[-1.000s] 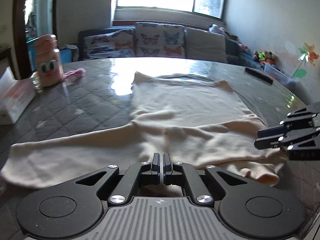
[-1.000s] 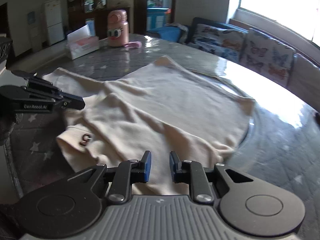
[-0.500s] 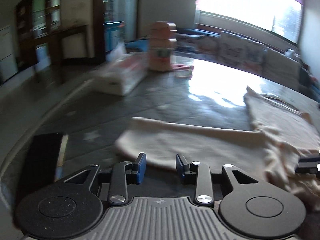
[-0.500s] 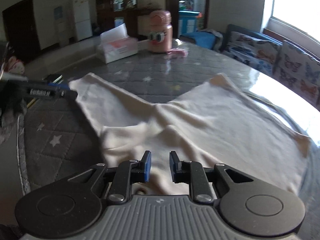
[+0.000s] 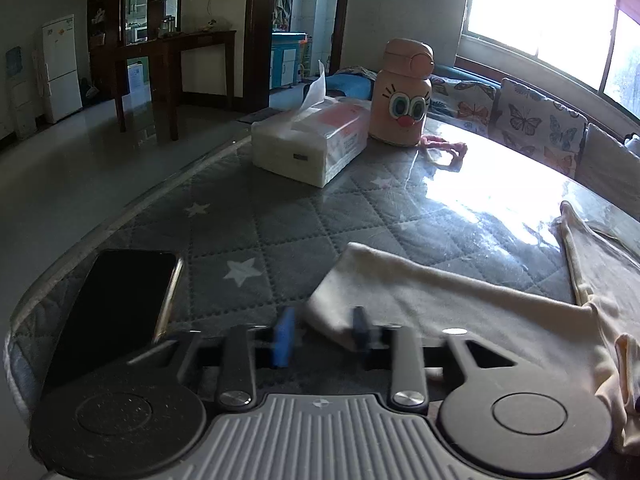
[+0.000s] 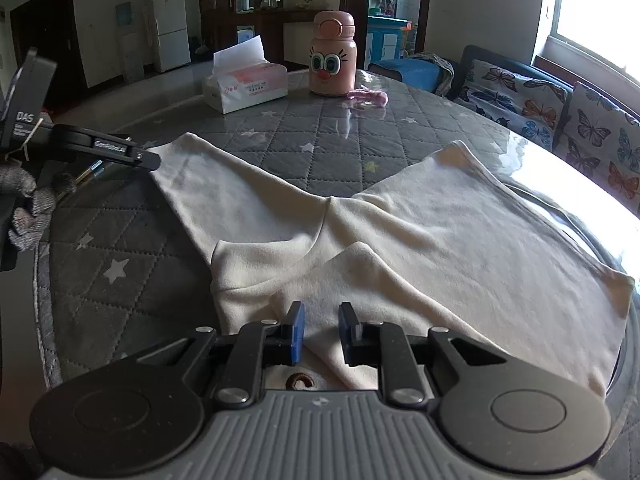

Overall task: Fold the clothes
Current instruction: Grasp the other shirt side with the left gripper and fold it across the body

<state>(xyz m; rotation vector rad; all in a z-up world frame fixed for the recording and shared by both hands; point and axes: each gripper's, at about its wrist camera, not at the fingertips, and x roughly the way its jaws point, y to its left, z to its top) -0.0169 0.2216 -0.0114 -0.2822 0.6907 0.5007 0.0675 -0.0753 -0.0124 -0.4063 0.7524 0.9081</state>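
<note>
A cream long-sleeved garment [image 6: 440, 220] lies spread on the grey quilted table [image 5: 260, 232]. One sleeve [image 5: 460, 304] stretches left toward the table's edge. My left gripper [image 5: 322, 336] sits low at the end of that sleeve. Its blurred jaws are closing with the cuff's corner [image 5: 332, 320] between them, the pads still apart. The right wrist view shows the same left gripper [image 6: 154, 160] at the cuff. My right gripper [image 6: 321, 334] is over the garment's near edge, its jaws narrowly apart and shut on a raised ridge of fabric. A small brown logo [image 6: 300, 382] shows just below the fingers.
A black phone [image 5: 116, 308] lies at the table's left edge, close to my left gripper. A tissue pack [image 5: 312, 144], a pink bottle with cartoon eyes [image 5: 404, 104] and a pink strap [image 5: 444, 148] stand at the far side. A sofa with butterfly cushions [image 5: 540, 120] is behind.
My left gripper opened, left the garment's body and swung left to the sleeve's cuff. The right gripper slid left with its fabric, and a flap now lies folded over near it.
</note>
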